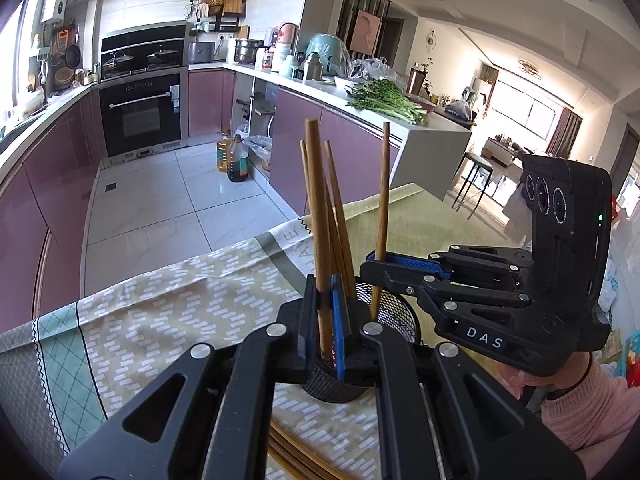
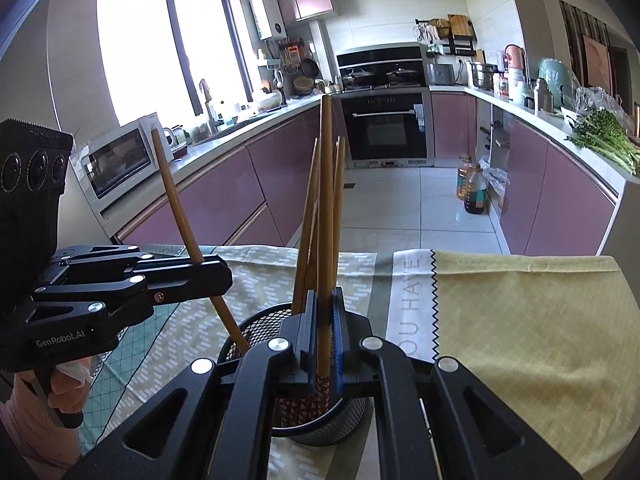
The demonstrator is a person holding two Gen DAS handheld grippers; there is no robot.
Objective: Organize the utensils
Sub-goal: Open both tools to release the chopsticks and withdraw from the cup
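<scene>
Chopsticks (image 1: 338, 220) already stand in the mesh holder (image 1: 394, 312); each hand-held gripper, left (image 1: 326, 320) and right (image 2: 324, 336), pinches one more above it; spare sticks (image 1: 296, 456) lie beside it on your worktop (image 1: 160, 300).

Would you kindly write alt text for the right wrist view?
The right tool is shut on a brown wooden chopstick standing in a black wire-mesh cup on a patterned green-and-yellow tablecloth. Beside it, the left tool clamps another tilted chopstick into the cup; a purple-cabinet kitchen lies behind.
</scene>
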